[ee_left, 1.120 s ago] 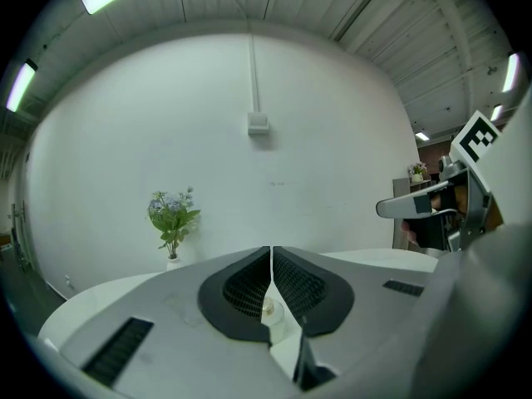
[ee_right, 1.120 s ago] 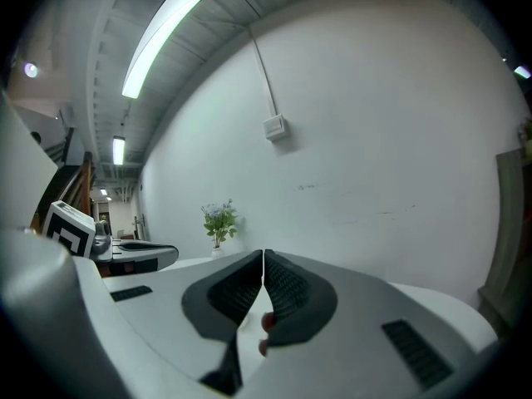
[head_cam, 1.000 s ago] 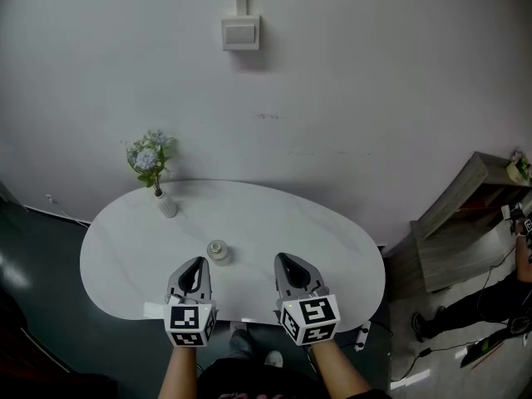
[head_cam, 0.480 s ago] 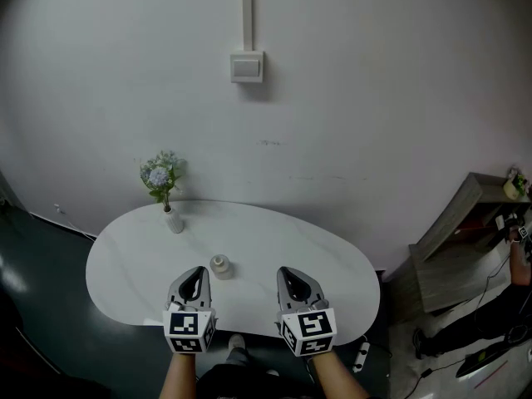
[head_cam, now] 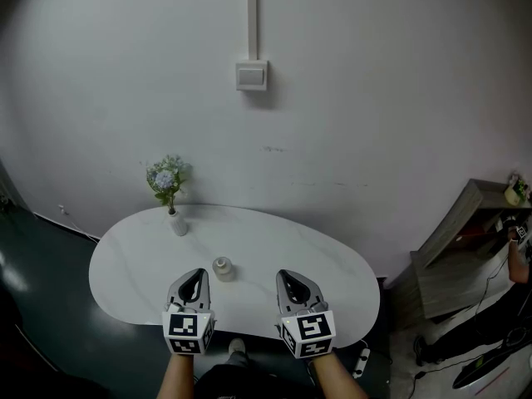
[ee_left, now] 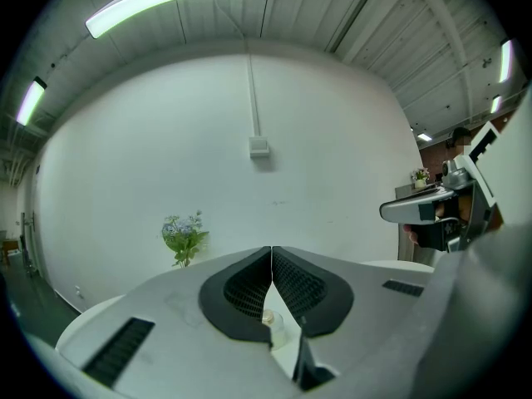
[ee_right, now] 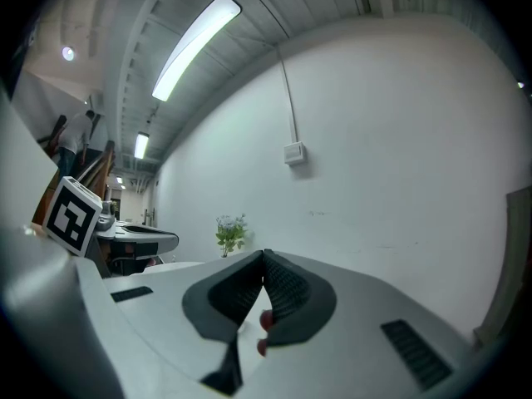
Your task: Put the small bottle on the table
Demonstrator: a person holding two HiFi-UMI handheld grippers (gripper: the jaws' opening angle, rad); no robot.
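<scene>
The small pale bottle [head_cam: 222, 268] stands upright on the white oval table [head_cam: 133, 264], near its front middle. My left gripper [head_cam: 196, 273] hovers over the front edge just left of the bottle and nearer me, jaws shut with nothing between them. In the left gripper view the closed jaws [ee_left: 272, 253] meet in a line, and the bottle [ee_left: 272, 322] shows beyond them, low in the gap. My right gripper [head_cam: 288, 274] is level with the left one, to the bottle's right, also shut and empty [ee_right: 264, 255].
A white vase of blue flowers [head_cam: 170, 196] stands at the table's back left. A wall switch [head_cam: 251, 76] is on the white wall behind. A wooden shelf unit [head_cam: 462, 227] and a person's arm [head_cam: 521, 260] are at the far right; a power strip [head_cam: 363, 357] lies on the floor.
The head view has tilted upward, so the table and wall switch sit lower in frame. Both grippers stay side by side at the front edge; the bottle has not moved.
</scene>
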